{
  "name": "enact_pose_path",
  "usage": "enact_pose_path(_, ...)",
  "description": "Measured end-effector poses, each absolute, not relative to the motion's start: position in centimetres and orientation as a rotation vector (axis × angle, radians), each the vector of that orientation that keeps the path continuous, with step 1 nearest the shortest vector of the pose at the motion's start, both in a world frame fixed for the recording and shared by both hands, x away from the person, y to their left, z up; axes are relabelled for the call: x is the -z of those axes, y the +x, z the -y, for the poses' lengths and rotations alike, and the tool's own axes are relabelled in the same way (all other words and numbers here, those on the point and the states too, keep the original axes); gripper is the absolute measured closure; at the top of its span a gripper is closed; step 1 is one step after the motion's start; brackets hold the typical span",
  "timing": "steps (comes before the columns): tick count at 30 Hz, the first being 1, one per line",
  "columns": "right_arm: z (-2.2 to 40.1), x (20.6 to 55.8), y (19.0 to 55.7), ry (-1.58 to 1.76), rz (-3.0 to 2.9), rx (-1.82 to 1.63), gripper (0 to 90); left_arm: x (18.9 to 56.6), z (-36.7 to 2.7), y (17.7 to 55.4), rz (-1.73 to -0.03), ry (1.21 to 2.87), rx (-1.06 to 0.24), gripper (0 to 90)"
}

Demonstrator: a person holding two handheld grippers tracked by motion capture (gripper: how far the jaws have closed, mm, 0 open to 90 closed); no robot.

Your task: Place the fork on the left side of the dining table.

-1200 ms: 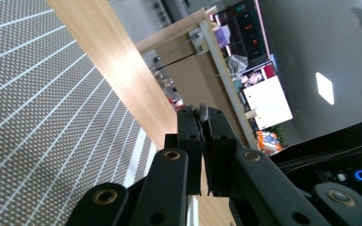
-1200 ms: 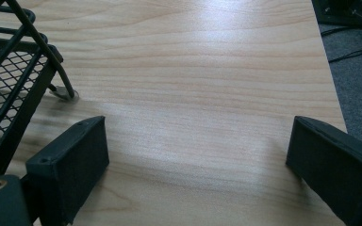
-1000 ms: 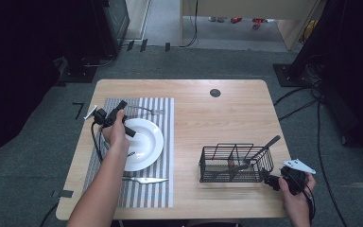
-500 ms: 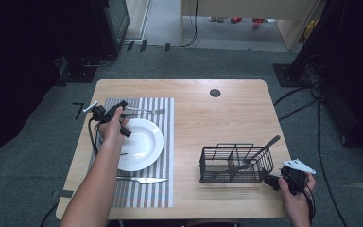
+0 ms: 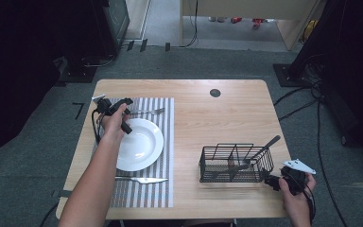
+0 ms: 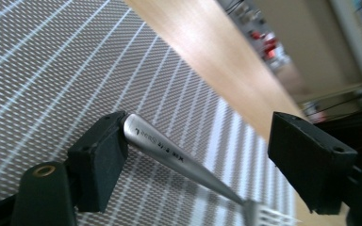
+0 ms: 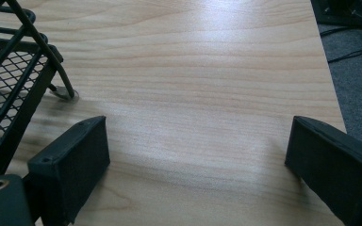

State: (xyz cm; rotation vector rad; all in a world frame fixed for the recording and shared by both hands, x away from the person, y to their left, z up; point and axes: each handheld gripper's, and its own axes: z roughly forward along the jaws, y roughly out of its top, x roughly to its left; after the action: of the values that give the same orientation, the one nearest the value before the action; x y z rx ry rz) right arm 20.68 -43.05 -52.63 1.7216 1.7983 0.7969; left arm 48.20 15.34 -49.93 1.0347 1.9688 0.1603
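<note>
Place setting, status at this moment.

Item, done: white round ceramic plate (image 5: pixel 139 144), centred on the grey-and-white striped woven placemat (image 5: pixel 163 189).

Item, done: silver steel table knife (image 5: pixel 142 179), lying on the mat just beside the plate's near rim.

Item, just laid: silver steel fork (image 5: pixel 146 112), flat on the mat along the plate's far side. In my left gripper view its handle (image 6: pixel 169 157) lies between my spread jaws, the butt end touching one pad, the other pad well apart. My left gripper (image 5: pixel 115 108) is therefore open around the handle, gripping nothing. I judge the fork placed and released.

Item, remaining: black wire-mesh cutlery caddy (image 5: pixel 236 163) on the bare wooden tabletop (image 5: pixel 217 118), with at least one dark-handled utensil (image 5: pixel 260 151) leaning out of it. I judge this is left to set.

Item, idle: my right gripper (image 5: pixel 276 182), jaws wide apart and empty, resting low over the tabletop just beside the caddy's corner (image 7: pixel 9 70).
</note>
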Motion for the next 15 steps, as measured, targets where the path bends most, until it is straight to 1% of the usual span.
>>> enact_pose_path(3, 43.04, 52.63, 20.66, 1.722, -1.800, -0.797, 6.1, 50.26, -15.62, 48.35, -1.973, 1.041, -0.164, 20.3)
enact_pose_path(6, 43.05, 52.63, 20.66, 1.721, -1.800, -0.797, 6.2, 50.21, -15.61, 48.51, -1.972, 1.041, -0.153, 17.5)
enact_pose_path(10, 43.05, 52.63, 20.67, 1.720, -1.800, -0.797, 6.1, 50.11, -15.65, 48.60, -1.975, 1.050, -0.154, 17.6)
enact_pose_path(12, 43.05, 52.63, 20.67, 1.720, -1.800, -0.797, 6.1, 49.87, -15.66, 48.58, -1.976, 1.100, -0.257, 17.6)
enact_pose_path(13, 43.05, 52.63, 20.67, 1.720, -1.800, -0.796, 6.1, 49.67, -15.62, 48.45, -1.949, 1.158, -0.344, 17.8)
enact_pose_path(15, 43.05, 52.63, 20.67, 1.720, -1.800, -0.797, 6.1, 49.62, -15.61, 48.37, -1.942, 1.175, -0.366, 17.8)
